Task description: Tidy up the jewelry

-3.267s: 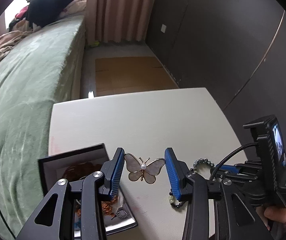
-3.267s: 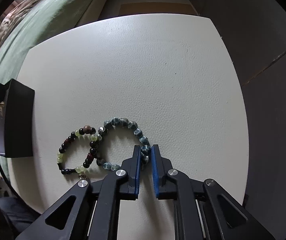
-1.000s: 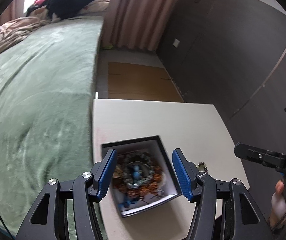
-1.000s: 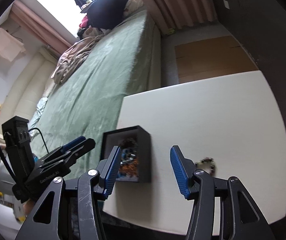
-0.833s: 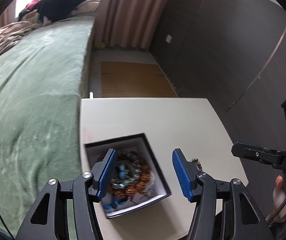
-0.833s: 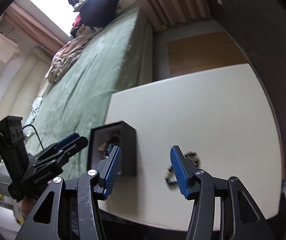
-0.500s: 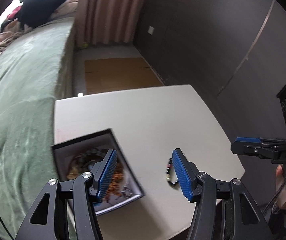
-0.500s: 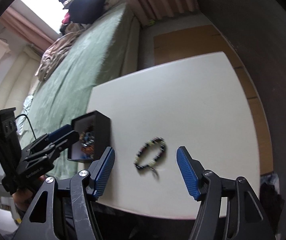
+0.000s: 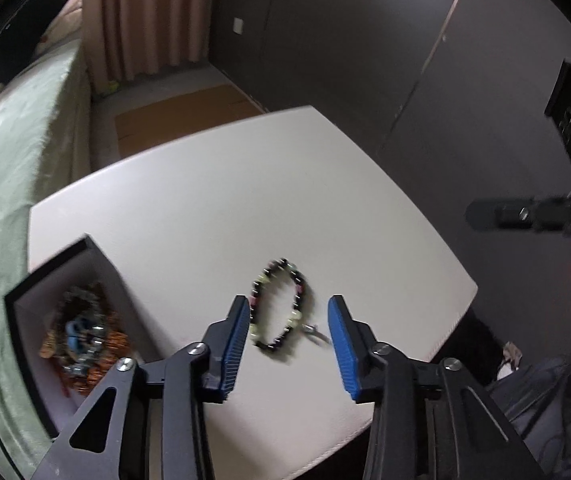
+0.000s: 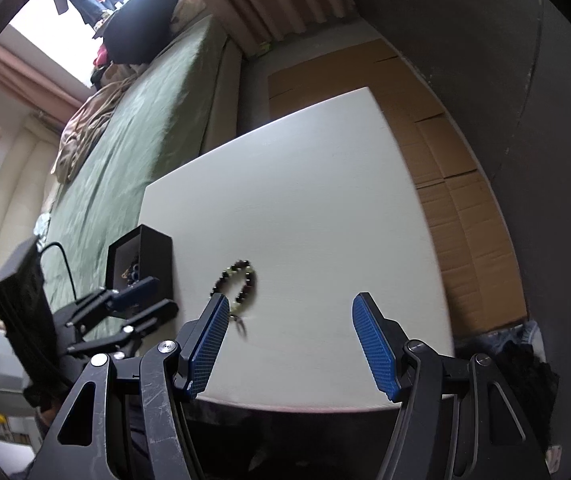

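Between the blue ribbed pads of the left gripper (image 9: 288, 334), whose jaws are closing, a beaded bracelet of black, pale green and reddish beads (image 9: 278, 309) is framed, lying flat on the white table top (image 9: 245, 200). No pad is seen touching it; a small metal charm at its near end (image 9: 312, 329) is pointed toward the right-hand pad. Just to the left of that gripper, an open black square box with a pale lining (image 9: 25, 312) is set near the table's left edge, and a heap of blue, silver and orange beaded jewelry (image 9: 81, 340) is held inside it.

The right gripper (image 10: 291, 344) is held with its blue pads wide apart and nothing between them; the same bracelet (image 10: 237, 282) is seen just beyond its left pad. A green bedspread (image 10: 133, 128) is spread beside the table, and brown cardboard sheets (image 10: 457, 184) are laid on the floor beyond.
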### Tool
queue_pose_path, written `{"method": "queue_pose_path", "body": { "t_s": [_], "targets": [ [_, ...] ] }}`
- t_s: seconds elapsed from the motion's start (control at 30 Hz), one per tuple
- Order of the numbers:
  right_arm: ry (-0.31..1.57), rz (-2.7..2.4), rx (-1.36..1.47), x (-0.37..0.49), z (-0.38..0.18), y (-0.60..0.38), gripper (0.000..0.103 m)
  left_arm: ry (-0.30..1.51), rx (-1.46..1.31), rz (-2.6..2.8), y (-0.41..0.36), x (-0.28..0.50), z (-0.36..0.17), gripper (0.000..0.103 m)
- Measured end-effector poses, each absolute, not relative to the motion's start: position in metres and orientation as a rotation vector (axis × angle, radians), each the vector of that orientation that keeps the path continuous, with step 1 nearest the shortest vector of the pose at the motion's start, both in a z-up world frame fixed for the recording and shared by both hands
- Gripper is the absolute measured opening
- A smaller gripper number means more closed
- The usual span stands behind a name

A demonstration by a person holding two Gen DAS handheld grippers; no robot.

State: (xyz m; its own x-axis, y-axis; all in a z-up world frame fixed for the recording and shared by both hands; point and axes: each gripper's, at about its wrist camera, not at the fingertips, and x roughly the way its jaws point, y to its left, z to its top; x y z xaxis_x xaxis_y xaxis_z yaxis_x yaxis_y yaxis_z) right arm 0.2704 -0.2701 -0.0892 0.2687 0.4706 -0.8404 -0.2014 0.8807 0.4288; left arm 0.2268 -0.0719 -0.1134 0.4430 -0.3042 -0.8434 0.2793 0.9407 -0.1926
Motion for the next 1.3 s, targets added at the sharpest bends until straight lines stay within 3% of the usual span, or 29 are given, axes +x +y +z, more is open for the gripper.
{"method": "queue_pose_path", "body": {
  "t_s": [0.23,0.7,0.8,0.83,1.3],
  "targets": [
    [1.219,0.437,0.274,0.269,-0.093,-0.29,0.065,1.112,-0.001,-0.365,-0.093,0.226,-0.137,0.031],
    [1.251,0.468,0.224,0.263,-0.103,-0.287,0.065,1.187,0.059,-0.297,-0.113,0.232,-0.167,0.029],
    [1.256,0.468,0.217,0.264,-0.106,-0.283,0.065,1.196,0.061,-0.276,-0.114,0.233,-0.172,0.017],
    [1.259,0.471,0.218,0.265,-0.108,-0.281,0.065,1.187,0.062,-0.266,-0.114,0.234,-0.172,0.014],
    [1.302,0.485,0.19,0.282,-0.131,-0.249,0.065,1.101,-0.086,-0.251,-0.072,0.242,-0.135,0.014]
  ]
}}
